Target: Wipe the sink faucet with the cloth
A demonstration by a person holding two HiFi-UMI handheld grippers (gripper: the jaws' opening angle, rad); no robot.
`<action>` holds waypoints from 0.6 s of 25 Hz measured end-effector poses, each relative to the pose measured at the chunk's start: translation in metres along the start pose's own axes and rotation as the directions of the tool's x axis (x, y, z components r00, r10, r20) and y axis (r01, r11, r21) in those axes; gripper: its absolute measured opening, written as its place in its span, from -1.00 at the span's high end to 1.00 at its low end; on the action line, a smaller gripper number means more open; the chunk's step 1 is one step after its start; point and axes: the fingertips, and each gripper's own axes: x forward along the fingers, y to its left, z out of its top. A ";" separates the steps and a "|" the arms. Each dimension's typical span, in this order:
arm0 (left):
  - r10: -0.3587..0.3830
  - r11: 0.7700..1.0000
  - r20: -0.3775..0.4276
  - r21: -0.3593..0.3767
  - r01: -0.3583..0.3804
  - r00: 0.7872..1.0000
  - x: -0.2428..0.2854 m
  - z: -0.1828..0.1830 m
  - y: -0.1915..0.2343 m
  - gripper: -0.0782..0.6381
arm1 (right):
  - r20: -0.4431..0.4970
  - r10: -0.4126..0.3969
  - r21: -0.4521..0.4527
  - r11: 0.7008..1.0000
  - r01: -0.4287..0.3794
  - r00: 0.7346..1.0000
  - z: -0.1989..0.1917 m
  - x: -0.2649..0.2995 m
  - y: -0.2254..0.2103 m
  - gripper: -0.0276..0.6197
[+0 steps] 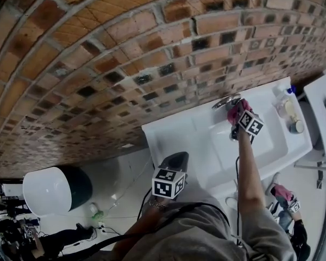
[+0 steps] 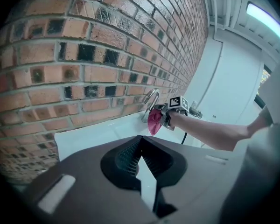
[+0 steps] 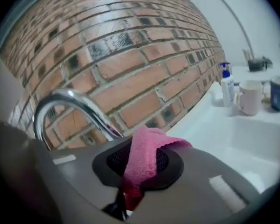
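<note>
A chrome faucet (image 1: 226,101) curves up at the back of the white sink (image 1: 206,140), against the brick wall. My right gripper (image 1: 240,116) is shut on a pink cloth (image 1: 237,110), which sits right beside the spout. In the right gripper view the cloth (image 3: 147,157) bulges out of the jaws, just below and right of the faucet's arch (image 3: 70,104); whether they touch is unclear. My left gripper (image 1: 176,159) hangs back off the sink's left front corner, shut and empty (image 2: 141,146). From there I see the faucet (image 2: 150,99) and the cloth (image 2: 154,120).
A soap pump bottle (image 3: 227,90), a white mug (image 3: 250,97) and a blue mug (image 3: 279,93) stand on the sink's right ledge. The basin (image 1: 261,140) lies below the right gripper. A white-lidded bin (image 1: 57,189) stands on the floor at the left.
</note>
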 end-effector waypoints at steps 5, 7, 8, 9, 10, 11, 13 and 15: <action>0.035 0.999 0.017 -0.030 -0.034 0.999 -0.010 -0.002 0.014 0.75 | 0.297 0.370 0.260 0.856 -0.448 0.880 0.056 -0.031 0.043 0.82; 0.036 0.999 0.018 -0.035 -0.035 0.999 -0.009 -0.002 0.016 0.75 | 0.349 0.464 0.179 0.820 -0.544 0.814 0.077 -0.054 0.069 0.81; 0.032 0.999 0.019 -0.035 -0.031 0.999 -0.008 -0.002 0.015 0.75 | 0.352 0.501 0.136 0.808 -0.573 0.790 0.082 -0.065 0.084 0.81; 0.024 0.999 0.021 -0.032 -0.024 0.999 -0.006 -0.001 0.012 0.75 | 0.346 0.542 0.103 0.789 -0.605 0.766 0.084 -0.074 0.102 0.81; 0.014 1.000 0.023 -0.027 -0.014 1.000 -0.004 0.000 0.008 0.75 | 0.328 0.578 0.073 0.773 -0.630 0.747 0.084 -0.081 0.120 0.81; 0.004 1.000 0.025 -0.020 -0.003 1.000 -0.002 0.001 0.003 0.75 | 0.299 0.596 0.033 0.774 -0.633 0.745 0.081 -0.085 0.137 0.81; -0.015 1.000 0.027 -0.004 0.015 1.000 0.001 0.004 -0.007 0.75 | 0.233 0.583 -0.089 0.810 -0.580 0.779 0.070 -0.085 0.162 0.81; -0.025 1.000 0.028 0.011 0.025 0.999 0.000 0.004 -0.014 0.75 | 0.168 0.568 -0.220 0.818 -0.531 0.805 0.053 -0.083 0.180 0.81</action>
